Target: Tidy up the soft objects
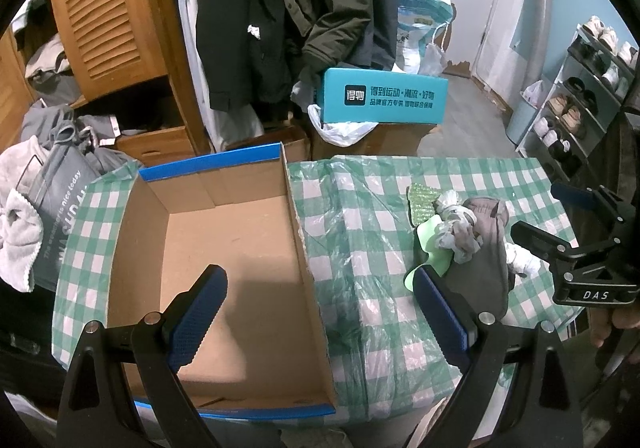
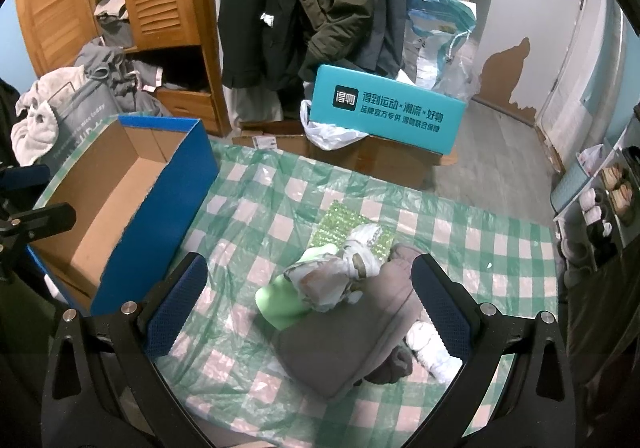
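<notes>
Left wrist view: left gripper [image 1: 320,312] hovered with jaws apart, holding nothing, over empty cardboard box [image 1: 224,248] on checked table [image 1: 372,312]. Soft pile [image 1: 464,236] lay right of box.

Right wrist view: right gripper [image 2: 310,302] spread wide above grey cloth [image 2: 360,336], green piece [image 2: 280,304], crumpled bags [image 2: 340,272].

Soft pile [image 2: 352,300] on tbl, box [image 2: 120,208] left

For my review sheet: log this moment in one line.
left gripper open over empty cardboard box | right gripper open above soft pile | nothing boxed yet
</notes>
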`<state>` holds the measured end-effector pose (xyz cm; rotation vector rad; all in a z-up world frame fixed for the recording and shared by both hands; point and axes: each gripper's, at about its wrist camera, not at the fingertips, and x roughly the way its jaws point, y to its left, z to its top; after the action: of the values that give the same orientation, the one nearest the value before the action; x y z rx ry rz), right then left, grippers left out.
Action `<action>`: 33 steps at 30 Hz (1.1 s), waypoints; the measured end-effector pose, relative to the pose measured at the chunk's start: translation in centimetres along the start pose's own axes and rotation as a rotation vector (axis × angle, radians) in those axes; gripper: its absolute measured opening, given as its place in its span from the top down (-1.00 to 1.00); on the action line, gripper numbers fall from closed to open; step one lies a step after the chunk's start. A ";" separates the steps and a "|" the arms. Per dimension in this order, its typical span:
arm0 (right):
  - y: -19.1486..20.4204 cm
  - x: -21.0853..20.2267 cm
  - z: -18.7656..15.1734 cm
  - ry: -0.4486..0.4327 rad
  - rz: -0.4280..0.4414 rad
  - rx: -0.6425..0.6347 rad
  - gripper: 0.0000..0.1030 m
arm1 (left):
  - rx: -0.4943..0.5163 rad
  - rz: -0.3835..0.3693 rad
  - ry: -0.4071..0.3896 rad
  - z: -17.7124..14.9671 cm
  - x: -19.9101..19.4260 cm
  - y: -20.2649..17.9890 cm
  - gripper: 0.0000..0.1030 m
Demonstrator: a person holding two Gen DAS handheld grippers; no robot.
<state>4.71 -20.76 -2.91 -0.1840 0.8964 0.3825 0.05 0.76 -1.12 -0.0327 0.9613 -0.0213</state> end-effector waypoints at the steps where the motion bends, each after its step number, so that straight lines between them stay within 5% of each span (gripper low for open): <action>1: 0.0 0.0 0.0 0.001 0.000 -0.001 -0.95 | 0.000 0.000 0.001 0.0 0.0 0.0 -0.85; 33: 0.1 0.5 -0.5 0.007 -0.001 -0.004 -0.95 | 0.013 0.000 0.016 -0.9 0.2 -0.4 -0.85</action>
<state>4.57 -20.75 -3.63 -0.1892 0.9027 0.3829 -0.61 0.36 -1.82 -0.0211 0.9766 -0.0281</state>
